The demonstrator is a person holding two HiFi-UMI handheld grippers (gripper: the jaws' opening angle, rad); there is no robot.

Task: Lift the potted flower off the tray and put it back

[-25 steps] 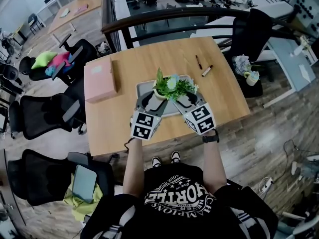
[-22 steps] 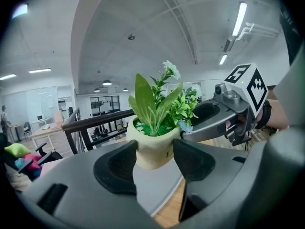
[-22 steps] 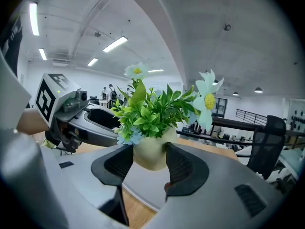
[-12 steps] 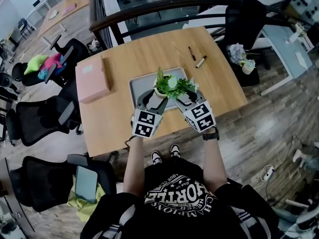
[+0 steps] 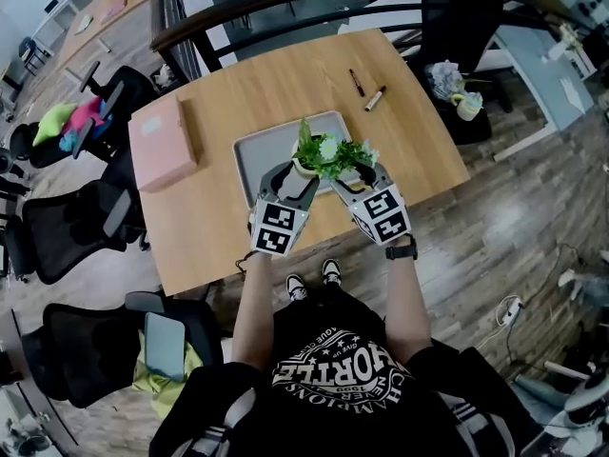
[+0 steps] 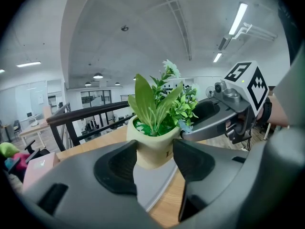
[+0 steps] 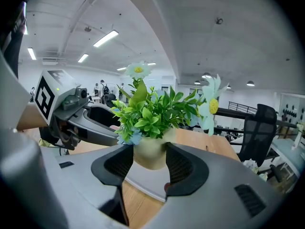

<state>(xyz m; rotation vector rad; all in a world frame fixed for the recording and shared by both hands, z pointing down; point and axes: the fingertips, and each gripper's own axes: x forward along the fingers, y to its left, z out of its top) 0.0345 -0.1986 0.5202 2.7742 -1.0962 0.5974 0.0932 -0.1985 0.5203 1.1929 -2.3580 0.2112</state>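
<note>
1. My left hand-held gripper (image 5: 290,181) and right hand-held gripper (image 5: 357,181) each clamp the potted flower (image 5: 319,158), one from either side.
2. It stands upright between them, seemingly just clear of the tray (image 5: 249,155) directly beneath.
3. I judge the coming move goes straight down, with both hands equally near.

One potted flower (image 5: 328,155), one tray (image 5: 249,150), one box (image 5: 160,143), apparently two pens (image 5: 356,82) (image 5: 375,98).
</note>
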